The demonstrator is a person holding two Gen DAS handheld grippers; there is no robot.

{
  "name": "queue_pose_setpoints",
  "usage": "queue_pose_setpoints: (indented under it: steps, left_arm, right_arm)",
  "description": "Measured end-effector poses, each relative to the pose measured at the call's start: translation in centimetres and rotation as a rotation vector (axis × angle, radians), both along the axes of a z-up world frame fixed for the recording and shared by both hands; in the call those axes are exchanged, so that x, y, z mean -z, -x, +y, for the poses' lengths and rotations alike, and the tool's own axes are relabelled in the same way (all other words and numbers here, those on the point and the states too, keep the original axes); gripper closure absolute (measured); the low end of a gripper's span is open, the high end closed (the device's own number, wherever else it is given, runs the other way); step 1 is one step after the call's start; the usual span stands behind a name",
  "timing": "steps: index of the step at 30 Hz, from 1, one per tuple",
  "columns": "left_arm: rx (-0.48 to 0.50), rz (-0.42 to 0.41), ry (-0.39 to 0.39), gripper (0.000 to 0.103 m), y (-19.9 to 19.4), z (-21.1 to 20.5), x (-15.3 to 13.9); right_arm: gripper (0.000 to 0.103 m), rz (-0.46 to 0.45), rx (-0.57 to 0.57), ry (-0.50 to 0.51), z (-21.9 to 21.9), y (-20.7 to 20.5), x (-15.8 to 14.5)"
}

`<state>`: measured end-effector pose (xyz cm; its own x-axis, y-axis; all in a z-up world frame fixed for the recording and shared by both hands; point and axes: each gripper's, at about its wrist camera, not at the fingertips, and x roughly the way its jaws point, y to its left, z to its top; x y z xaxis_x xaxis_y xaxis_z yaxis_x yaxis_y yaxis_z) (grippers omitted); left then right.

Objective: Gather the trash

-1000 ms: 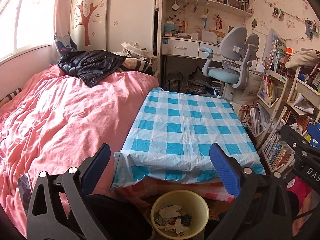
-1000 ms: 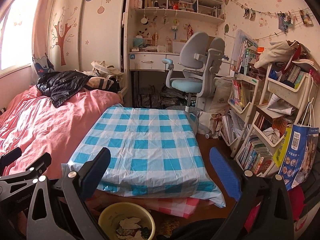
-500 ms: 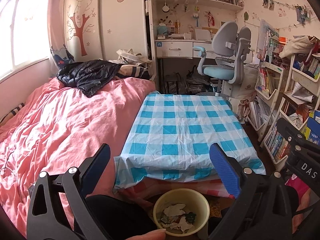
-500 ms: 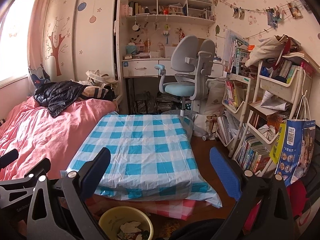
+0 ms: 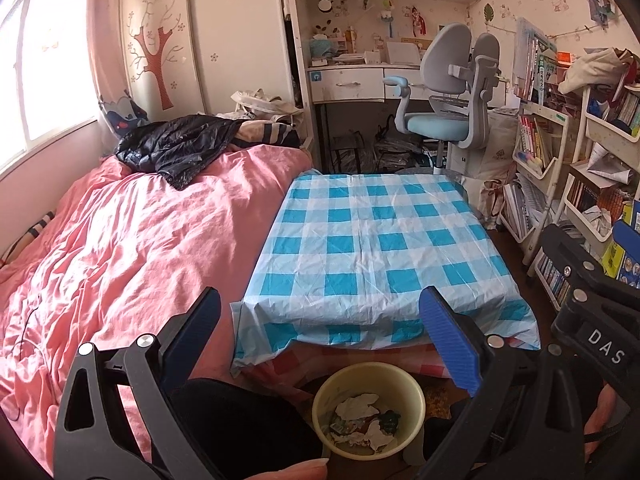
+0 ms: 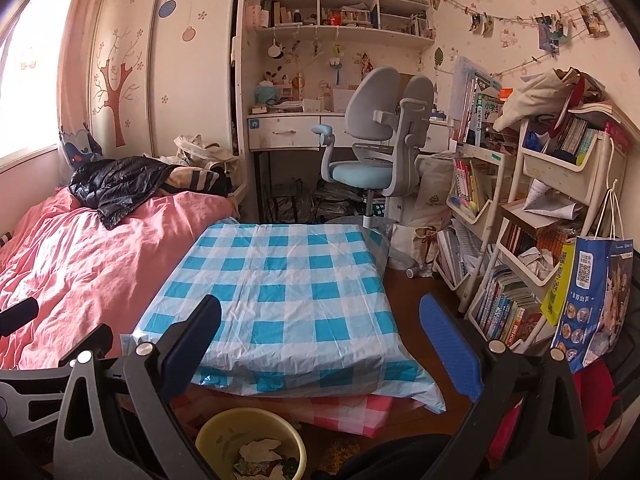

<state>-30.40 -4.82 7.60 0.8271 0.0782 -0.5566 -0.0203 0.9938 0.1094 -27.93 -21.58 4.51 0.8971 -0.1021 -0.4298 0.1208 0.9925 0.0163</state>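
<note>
A yellow bin (image 5: 370, 410) holding crumpled paper scraps (image 5: 366, 420) stands on the floor just below the near edge of the low table with a blue checked cloth (image 5: 376, 248). The same bin (image 6: 252, 446) sits low in the right wrist view. My left gripper (image 5: 320, 328) hangs open above the bin, nothing between its blue pads. My right gripper (image 6: 320, 328) is open and empty too, over the table's near edge (image 6: 280, 368). The checked cloth carries nothing that I can see.
A pink bed (image 5: 120, 248) with a black jacket (image 5: 172, 148) lies left of the table. Behind it stand a desk (image 6: 288, 132) and a grey-blue chair (image 6: 376, 136). Crowded bookshelves (image 6: 520, 248) and a blue paper bag (image 6: 588, 304) line the right side.
Both views have tilted slightly upward and drawn back, showing more of the wall shelves. The bin stays in place. Both grippers remain open and empty.
</note>
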Motion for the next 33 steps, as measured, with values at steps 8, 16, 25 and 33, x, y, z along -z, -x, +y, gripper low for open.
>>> queue_pose_setpoints:
  steps: [8,16,25,33]
  left_arm:
    - [0.0,0.01,0.017,0.007,-0.3,0.4,0.5]
    - [-0.007,0.032,0.032,0.007,-0.8,0.5,0.9]
    - [0.002,0.046,0.034,0.007,-0.7,0.4,1.2]
    - [-0.003,0.051,0.044,0.007,-0.8,0.5,1.6]
  right_arm:
    - [0.008,0.005,-0.001,0.002,0.0,-0.1,0.2]
    - [0.008,0.01,0.001,0.005,0.0,-0.2,0.3]
    - [0.008,0.01,0.002,0.018,-0.2,-0.3,0.7]
    - [0.008,0.01,0.003,0.019,-0.1,-0.3,0.7]
